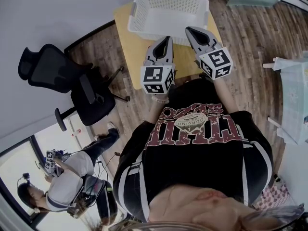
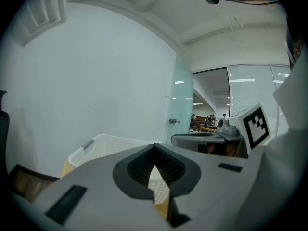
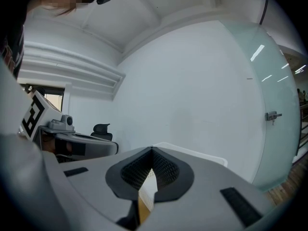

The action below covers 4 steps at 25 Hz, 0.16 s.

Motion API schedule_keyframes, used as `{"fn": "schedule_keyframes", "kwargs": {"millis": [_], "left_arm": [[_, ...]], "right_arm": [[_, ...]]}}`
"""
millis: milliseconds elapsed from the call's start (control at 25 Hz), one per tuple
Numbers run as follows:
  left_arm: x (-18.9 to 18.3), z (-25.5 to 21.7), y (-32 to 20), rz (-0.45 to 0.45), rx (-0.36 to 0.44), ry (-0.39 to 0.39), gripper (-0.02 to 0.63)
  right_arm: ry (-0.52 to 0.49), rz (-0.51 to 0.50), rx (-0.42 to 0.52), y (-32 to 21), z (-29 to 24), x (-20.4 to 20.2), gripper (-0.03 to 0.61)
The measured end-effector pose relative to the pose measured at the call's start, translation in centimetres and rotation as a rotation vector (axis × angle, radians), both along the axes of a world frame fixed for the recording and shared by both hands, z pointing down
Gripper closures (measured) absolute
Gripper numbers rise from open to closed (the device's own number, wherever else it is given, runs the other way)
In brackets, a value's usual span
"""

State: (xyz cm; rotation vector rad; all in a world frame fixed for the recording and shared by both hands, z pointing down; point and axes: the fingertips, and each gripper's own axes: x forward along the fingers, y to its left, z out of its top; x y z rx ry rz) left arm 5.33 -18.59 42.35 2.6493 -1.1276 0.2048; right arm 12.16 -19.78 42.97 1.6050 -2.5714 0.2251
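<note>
An empty white plastic basket (image 1: 166, 11) stands on a small yellow-topped table (image 1: 132, 44). I hold both grippers side by side just short of its near rim, pointing at it. The left gripper (image 1: 168, 39) has its jaws closed to a point with nothing in them; in the left gripper view (image 2: 154, 147) the basket (image 2: 103, 146) shows just beyond the tips. The right gripper (image 1: 189, 30) is likewise shut and empty, and in its own view (image 3: 152, 149) the basket's rim (image 3: 192, 153) sits right behind the jaws. Each gripper's marker cube appears in the other's view.
A black office chair (image 1: 72, 85) stands left of the table on the wood floor. A white rack (image 1: 293, 100) is at the right edge. Another person (image 1: 67, 182) sits at the lower left. A white wall and a glass door (image 3: 279, 114) lie beyond the basket.
</note>
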Motion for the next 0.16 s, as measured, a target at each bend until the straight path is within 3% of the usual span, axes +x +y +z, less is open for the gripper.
{"fn": "schedule_keyframes", "kwargs": {"millis": [160], "left_arm": [[-0.22, 0.05, 0.01, 0.0, -0.001, -0.001, 0.566]], "right_arm": [[-0.003, -0.003, 0.002, -0.02, -0.05, -0.23, 0.561]]}}
